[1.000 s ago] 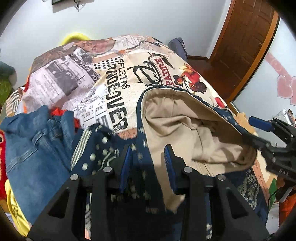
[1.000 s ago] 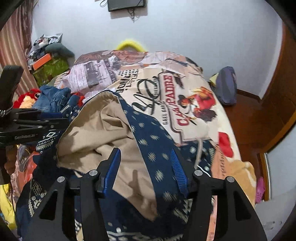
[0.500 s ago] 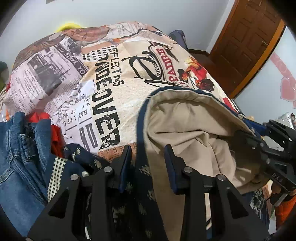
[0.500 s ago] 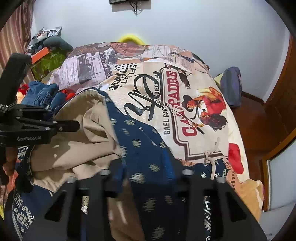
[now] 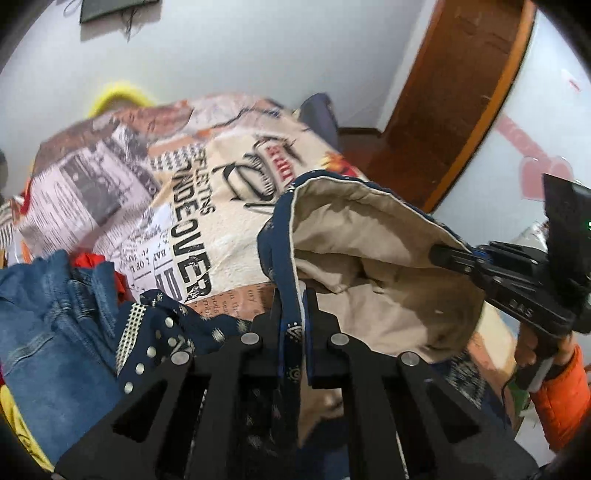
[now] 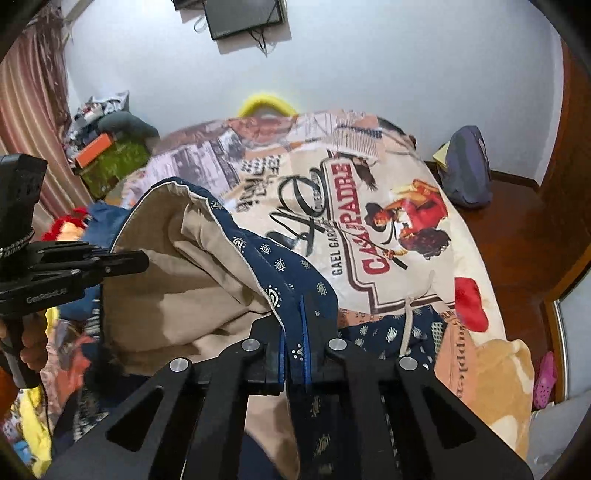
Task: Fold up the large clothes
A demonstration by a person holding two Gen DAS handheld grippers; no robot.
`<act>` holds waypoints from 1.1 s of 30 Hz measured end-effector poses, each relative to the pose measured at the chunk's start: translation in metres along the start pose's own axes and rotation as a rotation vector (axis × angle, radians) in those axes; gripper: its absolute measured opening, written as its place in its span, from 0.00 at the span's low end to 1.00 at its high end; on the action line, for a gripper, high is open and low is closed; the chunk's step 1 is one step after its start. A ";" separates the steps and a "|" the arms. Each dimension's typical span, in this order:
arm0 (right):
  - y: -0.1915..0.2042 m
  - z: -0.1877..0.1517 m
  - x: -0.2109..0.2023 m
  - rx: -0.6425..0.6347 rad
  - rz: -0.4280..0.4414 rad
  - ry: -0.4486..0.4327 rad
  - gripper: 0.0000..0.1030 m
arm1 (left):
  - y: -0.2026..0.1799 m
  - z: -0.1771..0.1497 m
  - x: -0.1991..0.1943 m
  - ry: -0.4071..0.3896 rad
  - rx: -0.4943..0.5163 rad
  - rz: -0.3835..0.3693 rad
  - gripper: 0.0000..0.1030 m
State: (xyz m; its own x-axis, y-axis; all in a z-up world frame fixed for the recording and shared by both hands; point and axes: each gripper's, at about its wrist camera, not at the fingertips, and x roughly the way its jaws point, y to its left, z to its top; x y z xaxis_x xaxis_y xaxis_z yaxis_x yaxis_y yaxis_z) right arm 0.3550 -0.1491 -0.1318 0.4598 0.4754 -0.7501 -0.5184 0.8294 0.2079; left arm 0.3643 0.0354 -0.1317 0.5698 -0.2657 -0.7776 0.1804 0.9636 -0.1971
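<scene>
Left gripper and right gripper each clamp the navy garment's edge

I see a printed bedspread, jeans piled left, a wooden door, and a wall-mounted screen

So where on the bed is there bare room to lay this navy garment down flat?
Free: the printed bedspread from the lifted navy garment to the far wall, and rightward to the bed's edge. Crowded: the left side, with jeans, red cloth and a studded navy piece. Both grippers, left and right, grip the garment.
</scene>
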 end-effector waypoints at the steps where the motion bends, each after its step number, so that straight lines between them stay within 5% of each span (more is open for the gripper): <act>1: 0.002 -0.001 -0.009 0.000 0.001 -0.008 0.06 | -0.006 -0.002 -0.010 -0.007 0.010 -0.007 0.07; 12: 0.029 -0.037 -0.074 -0.042 0.021 0.008 0.06 | -0.047 -0.054 -0.068 0.005 0.079 -0.009 0.07; 23: 0.031 -0.100 -0.080 -0.030 0.007 0.121 0.07 | -0.059 -0.127 -0.059 0.149 0.090 -0.040 0.07; 28: 0.032 -0.119 -0.085 -0.034 -0.021 0.164 0.08 | -0.065 -0.153 -0.058 0.195 0.115 -0.026 0.19; 33: 0.033 -0.129 -0.100 -0.031 -0.026 0.192 0.12 | -0.068 -0.156 -0.079 0.160 0.147 -0.008 0.27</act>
State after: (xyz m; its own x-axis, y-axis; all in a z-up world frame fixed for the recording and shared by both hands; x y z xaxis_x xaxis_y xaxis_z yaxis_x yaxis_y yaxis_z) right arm 0.1996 -0.2070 -0.1309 0.3286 0.3868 -0.8616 -0.5313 0.8300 0.1700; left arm 0.1820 -0.0044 -0.1498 0.4355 -0.2545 -0.8635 0.3059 0.9440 -0.1239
